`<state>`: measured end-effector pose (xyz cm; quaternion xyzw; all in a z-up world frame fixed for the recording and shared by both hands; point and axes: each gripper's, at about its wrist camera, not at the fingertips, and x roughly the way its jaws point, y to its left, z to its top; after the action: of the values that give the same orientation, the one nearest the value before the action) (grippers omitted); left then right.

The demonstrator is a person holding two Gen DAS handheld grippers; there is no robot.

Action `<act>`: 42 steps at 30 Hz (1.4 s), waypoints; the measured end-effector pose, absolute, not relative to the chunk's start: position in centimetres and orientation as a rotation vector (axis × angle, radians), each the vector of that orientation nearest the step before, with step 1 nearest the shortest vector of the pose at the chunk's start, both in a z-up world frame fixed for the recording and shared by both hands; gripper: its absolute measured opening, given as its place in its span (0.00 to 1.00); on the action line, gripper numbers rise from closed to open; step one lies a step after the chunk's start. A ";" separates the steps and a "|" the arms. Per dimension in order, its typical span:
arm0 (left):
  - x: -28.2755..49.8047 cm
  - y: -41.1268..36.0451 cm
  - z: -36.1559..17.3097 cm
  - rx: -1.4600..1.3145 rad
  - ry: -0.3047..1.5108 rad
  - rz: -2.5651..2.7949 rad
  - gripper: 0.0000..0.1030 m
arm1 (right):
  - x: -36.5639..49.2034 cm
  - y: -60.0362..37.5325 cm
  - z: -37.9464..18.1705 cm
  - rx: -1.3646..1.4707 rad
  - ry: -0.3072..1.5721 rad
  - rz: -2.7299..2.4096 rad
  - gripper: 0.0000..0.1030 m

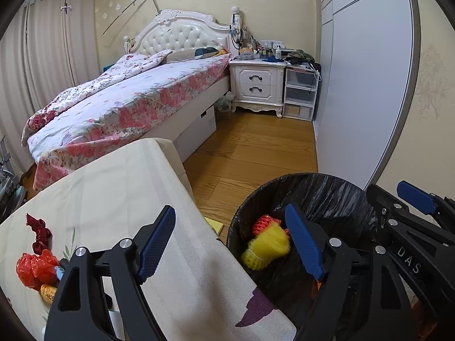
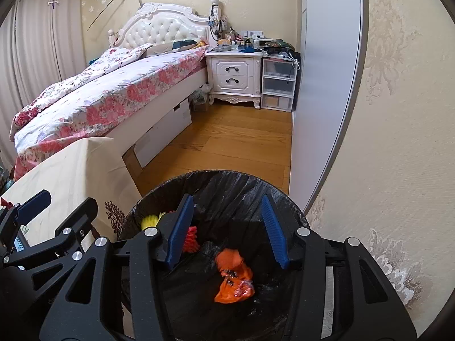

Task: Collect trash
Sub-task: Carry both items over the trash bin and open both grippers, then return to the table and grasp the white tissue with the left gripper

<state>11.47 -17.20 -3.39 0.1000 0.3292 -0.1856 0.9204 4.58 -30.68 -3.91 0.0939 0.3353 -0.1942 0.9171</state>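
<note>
The trash bin with a black liner [image 2: 227,182] stands on the floor beside the table. My right gripper [image 2: 227,233] hangs open over its mouth with nothing between the pads. Below it, inside the bin, lie an orange wrapper [image 2: 233,278], a red foam net [image 2: 192,238] and a yellow foam net [image 1: 267,245]. My left gripper [image 1: 230,244] is open and empty, spanning the table's corner and the bin's rim [image 1: 312,177]. On the cream tablecloth [image 1: 113,187] at the left lie a dark red crumpled wrapper [image 1: 39,231], an orange-red plastic bag [image 1: 34,267] and a small yellow bottle [image 1: 48,292].
A bed with a floral cover [image 1: 128,105] stands behind the table. A white nightstand [image 1: 257,85] and plastic drawers [image 1: 300,93] are at the far wall, a grey wardrobe door [image 1: 366,85] on the right. A yellow paper [image 1: 216,224] lies on the wooden floor [image 1: 256,147].
</note>
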 end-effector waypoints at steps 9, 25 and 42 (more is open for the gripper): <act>11.2 -16.1 -2.6 0.197 0.667 -0.364 0.76 | 4.3 -30.6 -3.4 0.190 0.682 -0.396 0.50; 7.8 -9.9 -0.7 0.161 0.670 -0.279 0.76 | 1.8 -26.1 -2.0 0.145 0.686 -0.304 0.54; 2.3 -1.1 -1.5 0.132 0.707 -0.136 0.76 | -1.3 -18.6 -3.0 0.090 0.751 -0.126 0.54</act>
<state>2.34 -1.07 -1.52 0.0647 0.3457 -0.0666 0.9337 -1.27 -18.59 -2.97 0.0440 0.3662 -0.0613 0.9275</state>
